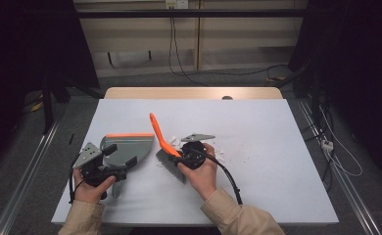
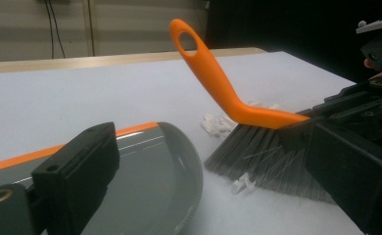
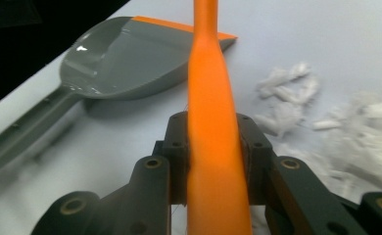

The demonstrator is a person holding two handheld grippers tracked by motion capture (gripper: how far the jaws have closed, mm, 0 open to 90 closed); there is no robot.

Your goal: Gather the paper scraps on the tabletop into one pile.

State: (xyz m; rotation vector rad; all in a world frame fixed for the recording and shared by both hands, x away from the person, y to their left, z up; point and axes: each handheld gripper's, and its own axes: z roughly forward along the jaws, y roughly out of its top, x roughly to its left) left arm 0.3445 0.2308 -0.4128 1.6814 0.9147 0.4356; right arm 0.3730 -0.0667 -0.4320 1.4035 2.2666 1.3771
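Nearest the person, the left tool (image 1: pixel 111 164) sits by the bench's (image 1: pixel 277 196) near-left edge, over the grey dustpan (image 1: pixel 128 147); its jaws stand either side of the pan's handle end, though I cannot tell whether they pinch it. Just to its right, the right tool (image 1: pixel 181 156) is clamped on the orange-handled brush (image 1: pixel 162 142), pads tight on both sides of the handle. The brush leans, grey bristles on the bench, handle with its hanging hole rising toward the far side. White scraps (image 1: pixel 218 155) lie just beside the bristles. The right half and far part of the bench lie bare, leaving wide room.

The right gripper view shows the clamp on the handle close up and the pan's long grey stem. The left gripper view shows bristles splayed on the surface with a scrap (image 2: pixel 242 184) beneath.
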